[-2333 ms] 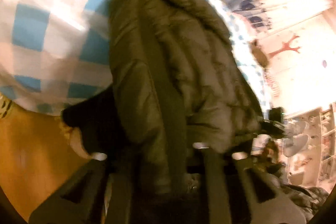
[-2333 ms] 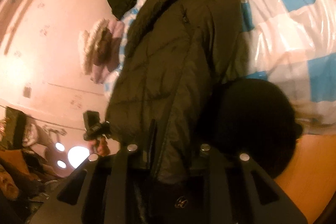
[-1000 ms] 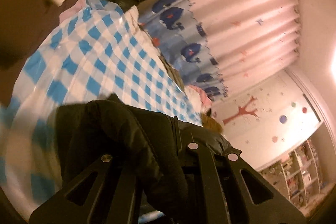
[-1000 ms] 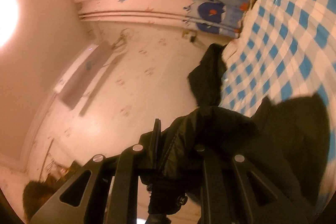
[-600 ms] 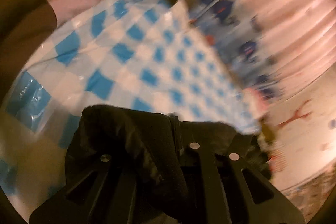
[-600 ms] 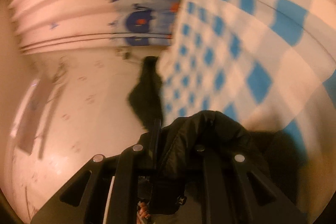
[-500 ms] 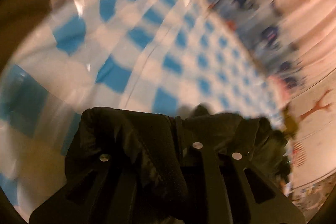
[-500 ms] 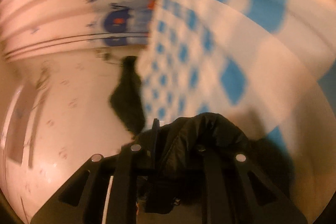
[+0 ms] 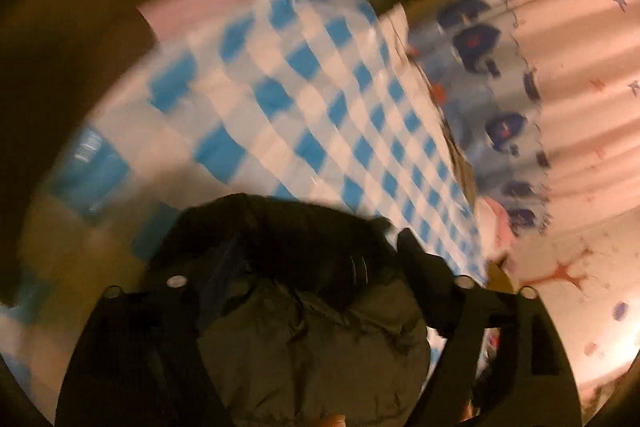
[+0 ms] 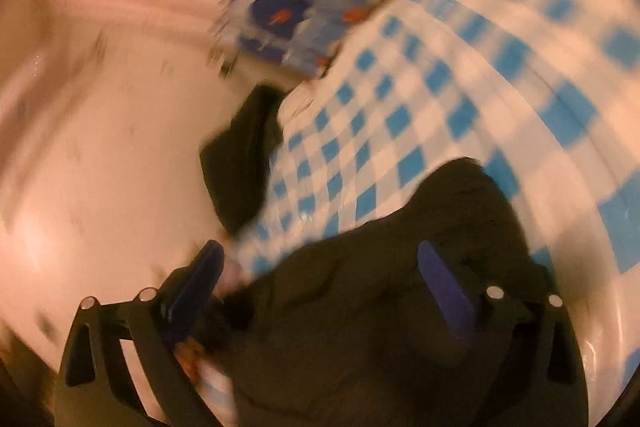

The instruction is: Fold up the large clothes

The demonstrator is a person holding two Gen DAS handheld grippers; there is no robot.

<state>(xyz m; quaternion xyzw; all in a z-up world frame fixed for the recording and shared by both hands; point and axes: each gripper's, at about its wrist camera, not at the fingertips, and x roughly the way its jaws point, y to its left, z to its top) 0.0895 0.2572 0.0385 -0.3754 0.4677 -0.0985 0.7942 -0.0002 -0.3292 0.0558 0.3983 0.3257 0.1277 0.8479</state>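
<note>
Both wrist views look down close over the dark jacket [image 9: 304, 343] [image 10: 384, 327], sharing the checked bedspread [image 9: 320, 99] [image 10: 460, 95].

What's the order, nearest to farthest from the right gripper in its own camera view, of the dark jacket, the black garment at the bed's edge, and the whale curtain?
1. Dark jacket, between the open fingers.
2. Black garment, left, at the bed's edge.
3. Whale curtain, top, beyond the bed.

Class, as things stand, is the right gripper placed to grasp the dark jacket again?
Probably yes: the right gripper is open, with the dark jacket bunched between its fingers on the checked cover, nothing blocking.
</note>
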